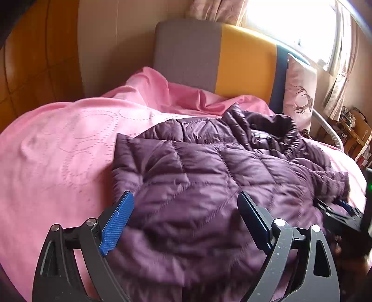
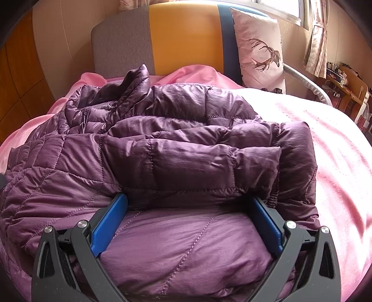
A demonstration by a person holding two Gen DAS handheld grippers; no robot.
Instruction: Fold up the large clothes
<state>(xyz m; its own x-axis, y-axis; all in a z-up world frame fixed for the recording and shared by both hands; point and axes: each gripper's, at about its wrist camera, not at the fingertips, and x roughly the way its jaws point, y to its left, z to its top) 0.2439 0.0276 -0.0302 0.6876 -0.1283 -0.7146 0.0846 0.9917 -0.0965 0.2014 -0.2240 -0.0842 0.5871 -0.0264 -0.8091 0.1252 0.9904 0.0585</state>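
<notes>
A dark purple quilted puffer jacket lies on a pink bedspread, collar toward the headboard. My left gripper is open and empty, its jaws wide apart just above the jacket's near left part. In the right wrist view the jacket has a sleeve folded across its body. My right gripper is open, its jaws wide apart and low over the jacket's lower part, tips against the folded sleeve's edge. The right gripper also shows at the left wrist view's right edge.
A grey, yellow and blue headboard stands behind the bed. A pink deer-print pillow leans against it at the right. A window with curtains is beyond. Cluttered wooden furniture stands to the far right. Pink bedspread lies right of the jacket.
</notes>
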